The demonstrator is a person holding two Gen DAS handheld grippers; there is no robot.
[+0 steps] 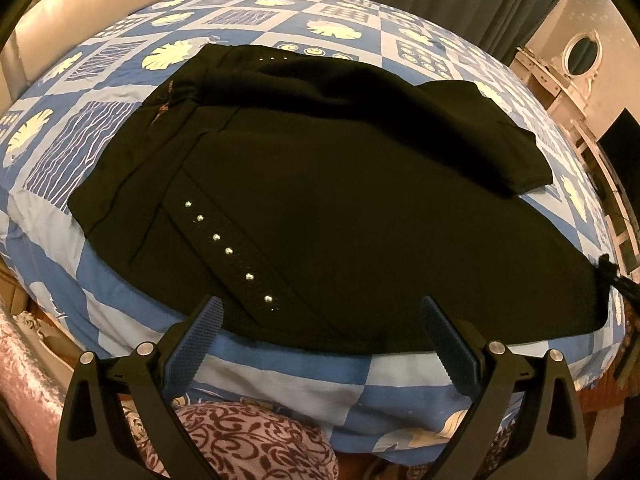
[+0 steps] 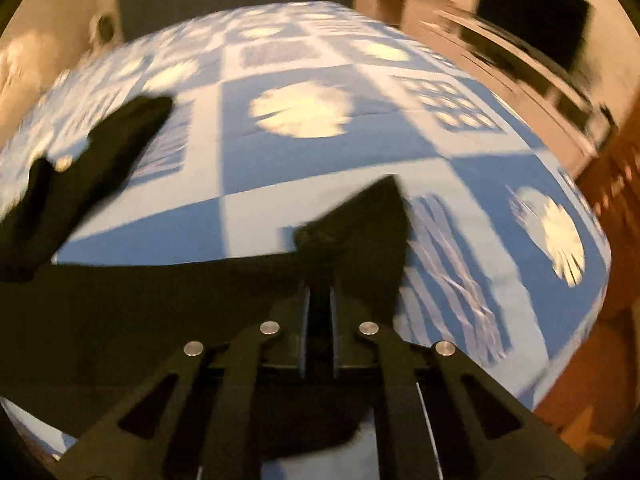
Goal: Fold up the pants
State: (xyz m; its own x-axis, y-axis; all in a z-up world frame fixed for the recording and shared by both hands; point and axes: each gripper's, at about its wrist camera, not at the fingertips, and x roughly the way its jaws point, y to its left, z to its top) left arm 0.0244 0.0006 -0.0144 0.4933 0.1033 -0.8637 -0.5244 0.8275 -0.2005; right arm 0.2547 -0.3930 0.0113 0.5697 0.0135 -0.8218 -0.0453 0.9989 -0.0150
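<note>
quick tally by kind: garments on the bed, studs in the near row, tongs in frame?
Black pants: 1
Silver studs in the near row: 6
Tongs: 2, left open, right shut on pants fabric
Total: 9

We've got two wrist fisheyes, both angled steeply down at the bed (image 1: pixel 120 264). The left one sits back near the edge, taking in the whole pants (image 1: pixel 320 200). The right one's blurry, close over the fabric. Both share the pants and checkered bedspread.
</note>
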